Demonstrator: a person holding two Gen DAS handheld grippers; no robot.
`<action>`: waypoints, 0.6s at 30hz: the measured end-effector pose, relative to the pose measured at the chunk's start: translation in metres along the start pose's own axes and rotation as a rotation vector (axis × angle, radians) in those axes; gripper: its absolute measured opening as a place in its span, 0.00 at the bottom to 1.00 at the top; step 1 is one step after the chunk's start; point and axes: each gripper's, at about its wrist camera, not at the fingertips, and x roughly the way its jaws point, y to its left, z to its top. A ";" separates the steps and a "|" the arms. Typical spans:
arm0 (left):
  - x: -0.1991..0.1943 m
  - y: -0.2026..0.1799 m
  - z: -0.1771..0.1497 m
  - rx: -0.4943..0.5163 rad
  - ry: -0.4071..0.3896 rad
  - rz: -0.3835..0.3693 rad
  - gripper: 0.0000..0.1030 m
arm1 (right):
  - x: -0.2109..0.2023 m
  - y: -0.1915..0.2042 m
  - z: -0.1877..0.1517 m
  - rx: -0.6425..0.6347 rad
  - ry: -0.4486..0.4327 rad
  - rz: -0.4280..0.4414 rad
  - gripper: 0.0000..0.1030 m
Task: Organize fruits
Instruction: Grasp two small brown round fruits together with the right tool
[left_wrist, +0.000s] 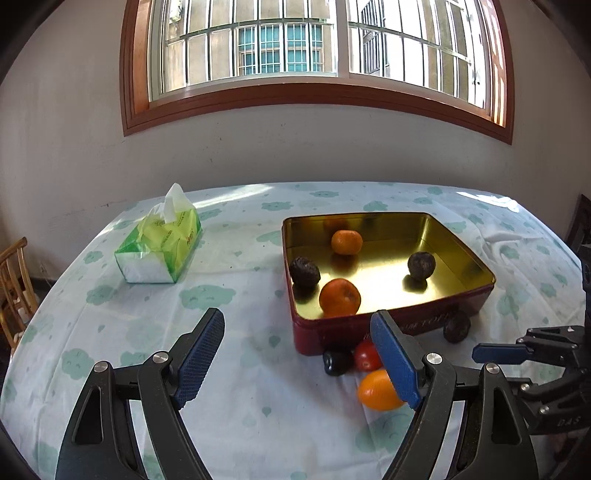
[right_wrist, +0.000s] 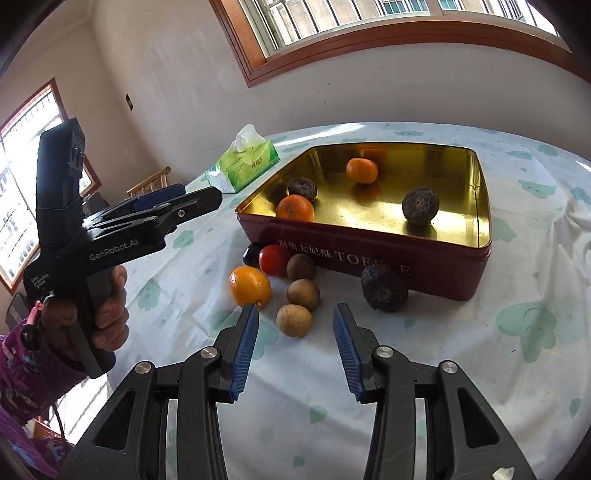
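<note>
Three brown fruits (right_wrist: 300, 291) beyond right tool (right_wrist: 295, 325) (open); nothing gripped

The table (right_wrist: 480, 369) wore a pale cloth printed with green clouds. On it sat a red tin (right_wrist: 369, 258), gold inside, and well off to the left a green tissue pack (right_wrist: 247, 166). Right against the tin's front wall, a cluster of loose fruit lay on the cloth: a black fruit (right_wrist: 252, 254), a red tomato (right_wrist: 274, 259), an orange (right_wrist: 249, 287) just before them, three brown fruits (right_wrist: 303, 293) in a loose column, and a dark wrinkled fruit (right_wrist: 384, 288) apart to their right, touching the tin.
</note>
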 end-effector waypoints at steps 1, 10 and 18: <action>-0.005 0.004 -0.008 -0.011 0.015 -0.001 0.79 | 0.006 0.003 -0.001 -0.007 0.012 -0.011 0.40; -0.029 0.017 -0.044 -0.087 0.077 -0.011 0.79 | 0.051 0.003 0.019 0.004 0.104 -0.068 0.31; -0.021 -0.021 -0.039 -0.026 0.104 -0.094 0.78 | -0.002 -0.014 -0.006 0.101 0.003 -0.137 0.22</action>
